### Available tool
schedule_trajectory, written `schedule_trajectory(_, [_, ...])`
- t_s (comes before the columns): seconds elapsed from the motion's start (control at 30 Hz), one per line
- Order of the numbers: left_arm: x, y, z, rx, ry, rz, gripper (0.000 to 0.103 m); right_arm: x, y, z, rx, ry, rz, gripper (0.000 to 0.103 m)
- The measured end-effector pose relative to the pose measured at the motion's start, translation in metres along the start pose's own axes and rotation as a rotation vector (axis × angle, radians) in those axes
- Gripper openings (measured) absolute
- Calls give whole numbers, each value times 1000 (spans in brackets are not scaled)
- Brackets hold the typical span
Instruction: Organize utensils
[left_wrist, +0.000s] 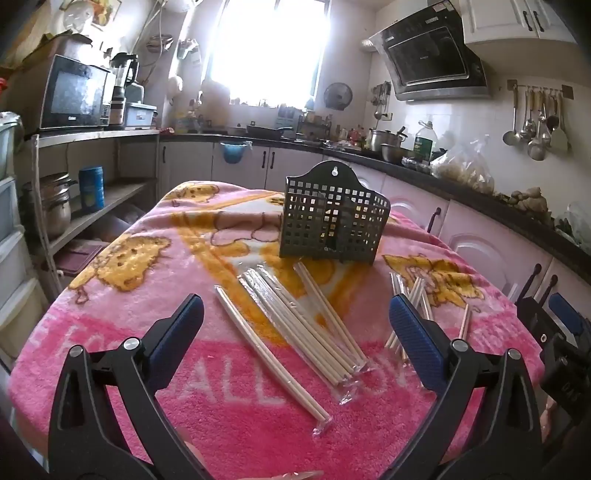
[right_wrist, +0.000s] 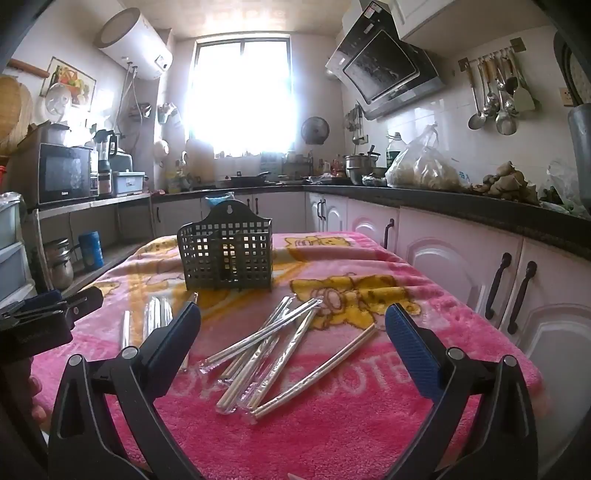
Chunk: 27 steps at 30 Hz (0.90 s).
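A dark perforated utensil holder (left_wrist: 332, 218) stands upright on the pink blanket-covered table (left_wrist: 110, 314); it also shows in the right wrist view (right_wrist: 227, 254). Several plastic-wrapped chopstick pairs (left_wrist: 299, 325) lie in front of it, between my left gripper's open fingers. My left gripper (left_wrist: 295, 325) is open and empty above them. A second pile of wrapped chopsticks (right_wrist: 273, 350) lies between the open fingers of my right gripper (right_wrist: 293, 336), which is empty. The right gripper also shows at the right edge of the left wrist view (left_wrist: 554, 325).
Kitchen counters (right_wrist: 461, 206) with pots and bags run along the right and back. Cabinet doors with black handles (right_wrist: 498, 288) stand close to the table's right edge. A shelf with a microwave (left_wrist: 74, 96) stands at the left. Ladles (right_wrist: 495, 92) hang on the right wall.
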<state>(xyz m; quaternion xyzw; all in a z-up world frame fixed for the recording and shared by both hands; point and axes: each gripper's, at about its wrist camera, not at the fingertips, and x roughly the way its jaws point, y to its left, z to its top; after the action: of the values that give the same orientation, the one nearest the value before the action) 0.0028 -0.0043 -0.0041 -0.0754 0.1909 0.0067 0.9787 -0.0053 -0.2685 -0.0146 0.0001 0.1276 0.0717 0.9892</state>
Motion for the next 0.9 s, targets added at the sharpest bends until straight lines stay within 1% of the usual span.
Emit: schedule_trajectory(0.9, [2,2,-3,5,11,-2,92,-1,0,0,2,-2,4,97])
